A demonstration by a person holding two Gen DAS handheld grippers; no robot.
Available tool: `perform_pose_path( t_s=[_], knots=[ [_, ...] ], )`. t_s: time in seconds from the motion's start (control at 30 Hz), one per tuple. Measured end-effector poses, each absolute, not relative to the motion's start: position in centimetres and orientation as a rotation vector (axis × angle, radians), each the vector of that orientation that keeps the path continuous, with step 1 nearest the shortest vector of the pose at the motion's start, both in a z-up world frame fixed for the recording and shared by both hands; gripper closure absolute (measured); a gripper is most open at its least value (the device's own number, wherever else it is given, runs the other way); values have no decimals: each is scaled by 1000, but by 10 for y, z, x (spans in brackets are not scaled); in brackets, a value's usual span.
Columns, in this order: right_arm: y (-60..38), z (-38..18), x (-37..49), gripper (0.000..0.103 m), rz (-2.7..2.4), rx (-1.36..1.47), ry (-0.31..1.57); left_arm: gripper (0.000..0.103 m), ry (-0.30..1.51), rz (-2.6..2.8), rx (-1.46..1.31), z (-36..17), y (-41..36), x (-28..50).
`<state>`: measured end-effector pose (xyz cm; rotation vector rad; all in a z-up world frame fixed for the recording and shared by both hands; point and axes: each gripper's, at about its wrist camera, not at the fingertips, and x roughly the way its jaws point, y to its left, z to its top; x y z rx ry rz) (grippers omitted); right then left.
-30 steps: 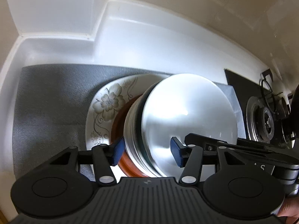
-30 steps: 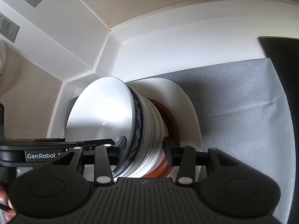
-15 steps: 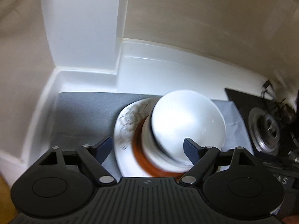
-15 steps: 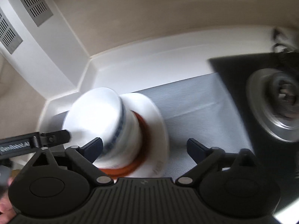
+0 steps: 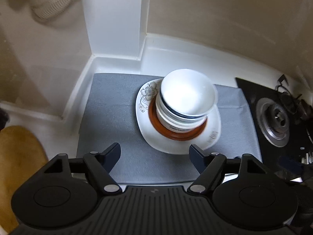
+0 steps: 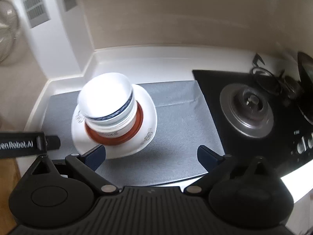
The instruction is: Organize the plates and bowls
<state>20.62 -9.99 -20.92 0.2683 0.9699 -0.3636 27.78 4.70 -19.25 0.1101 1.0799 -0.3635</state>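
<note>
A: The stack of white bowls (image 5: 185,105) is sitting on a brown-rimmed plate (image 5: 176,135), and this is resting on a large flowered plate (image 5: 148,96), all on the grey mat (image 5: 113,121) in the counter corner.

B: Is the stack standing straight?

A: The top bowl is looking a little tilted toward the stove burner (image 6: 247,110), which is well apart, at the side of the mat.

B: And the grippers?

A: The left gripper (image 5: 154,154) is standing open with nothing between its fingers, though its jaws have just been closing slightly. The right gripper (image 6: 151,154) is wide and empty; its jaws have just been opening.

B: So how to finish well?

A: I think both are backing away cleanly. Before leaving, it is better checking that the top bowl is seating level and not sliding.
</note>
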Motion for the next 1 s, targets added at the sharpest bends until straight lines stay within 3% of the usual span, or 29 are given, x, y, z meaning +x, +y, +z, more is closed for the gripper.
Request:
perform_pose_path(
  t_s=[0.3,0.6,1.0],
  knots=[
    [-98,-148,133,2,-205,298,929,22,980,-227,185,-117,34,178],
    [-111,-74,52,0,-154,270,888,11,863,-165,232,-47,14,86],
    [-113,-33,-10,0,-162,243,845,7,813,-141,216,-15,9,21]
  ],
)
